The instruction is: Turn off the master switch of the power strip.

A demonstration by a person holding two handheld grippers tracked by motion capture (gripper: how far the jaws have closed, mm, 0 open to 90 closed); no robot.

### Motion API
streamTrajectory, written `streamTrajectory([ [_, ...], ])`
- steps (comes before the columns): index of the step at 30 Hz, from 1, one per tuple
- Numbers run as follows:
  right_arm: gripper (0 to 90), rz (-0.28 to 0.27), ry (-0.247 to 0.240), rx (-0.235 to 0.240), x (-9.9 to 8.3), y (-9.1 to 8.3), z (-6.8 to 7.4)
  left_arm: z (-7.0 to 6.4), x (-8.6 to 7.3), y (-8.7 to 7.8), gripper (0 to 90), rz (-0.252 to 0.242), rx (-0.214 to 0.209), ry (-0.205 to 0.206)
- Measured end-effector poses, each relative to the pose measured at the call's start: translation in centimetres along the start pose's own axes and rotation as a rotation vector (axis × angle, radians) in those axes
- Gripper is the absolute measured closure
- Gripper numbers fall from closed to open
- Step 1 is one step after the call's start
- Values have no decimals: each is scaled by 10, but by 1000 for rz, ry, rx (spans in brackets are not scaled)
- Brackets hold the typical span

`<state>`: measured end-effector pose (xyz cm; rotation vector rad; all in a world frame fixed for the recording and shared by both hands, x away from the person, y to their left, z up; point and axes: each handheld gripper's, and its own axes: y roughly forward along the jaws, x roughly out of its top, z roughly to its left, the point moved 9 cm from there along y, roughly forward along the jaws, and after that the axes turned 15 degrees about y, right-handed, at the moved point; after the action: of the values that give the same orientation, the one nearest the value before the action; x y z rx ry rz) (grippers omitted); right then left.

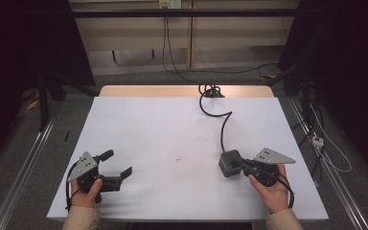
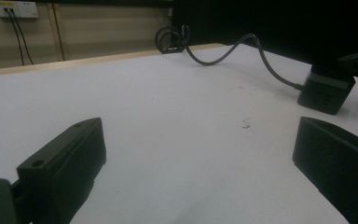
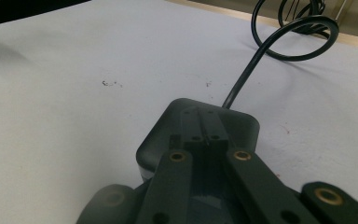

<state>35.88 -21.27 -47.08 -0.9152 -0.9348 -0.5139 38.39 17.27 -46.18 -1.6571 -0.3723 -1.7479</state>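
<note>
Right gripper (image 3: 205,135): I'm pressing my jaws together over the dark, rounded-square plastic adapter (image 1: 229,163); keeping it level.
Left gripper (image 1: 119,165): I'm resting, jaws spread.

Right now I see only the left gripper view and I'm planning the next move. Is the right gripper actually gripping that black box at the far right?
Observer: Not around its sides. In the right gripper view, the right gripper has its jaws drawn together, with the tips lying over the top of the black box.
Operator: And where is my left gripper on the table?
Observer: In the high view, the left gripper is near the table's near left corner. Its jaws are wide open and point across toward the box.
</note>
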Motion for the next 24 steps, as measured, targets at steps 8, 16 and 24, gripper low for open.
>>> streamTrajectory([
  [8,900,-1,-23,-2,0,0,0,-1,1,0,22,-3,1,-3],
  [16,900,-2,-26,3,-1,0,0,-1,1,-1,23,-2,3,-3],
  [24,900,-1,-18,7,-1,0,0,-1,0,0,22,0,4,-3],
])
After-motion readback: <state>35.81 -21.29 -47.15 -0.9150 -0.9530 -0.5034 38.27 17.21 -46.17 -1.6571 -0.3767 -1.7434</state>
